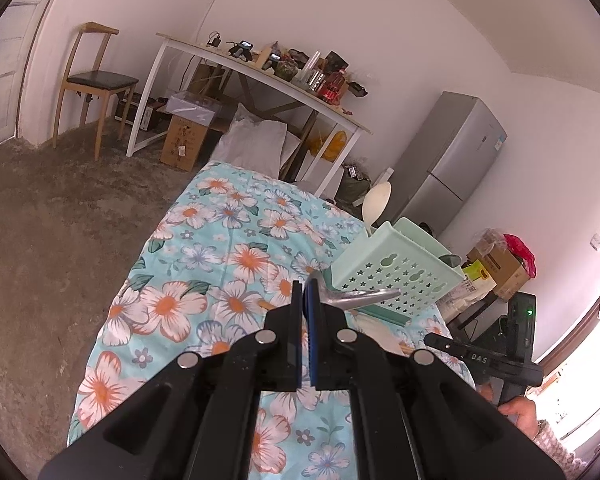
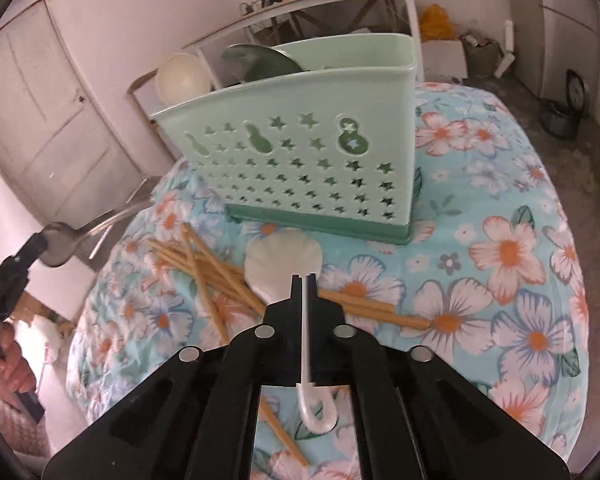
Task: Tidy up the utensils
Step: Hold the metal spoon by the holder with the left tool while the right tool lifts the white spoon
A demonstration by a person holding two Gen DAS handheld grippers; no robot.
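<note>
A mint-green utensil holder [image 2: 300,152] with star cut-outs stands on the floral tablecloth; it also shows in the left wrist view [image 1: 396,268]. A cream spoon [image 2: 182,78] and a dark green spoon [image 2: 260,62] stand in it. My right gripper [image 2: 304,278] is shut on a white shell-shaped spoon [image 2: 282,266], held above several wooden chopsticks [image 2: 204,268] lying loose on the cloth. My left gripper [image 1: 306,284] is shut on a metal spoon [image 1: 360,296], held left of the holder; it also shows in the right wrist view [image 2: 60,246].
The table [image 1: 220,240] has a floral cloth and drops off to a bare floor on its left. Behind stand a cluttered white desk [image 1: 260,76], a wooden chair [image 1: 96,80], a grey fridge [image 1: 448,160] and cardboard boxes [image 1: 496,264].
</note>
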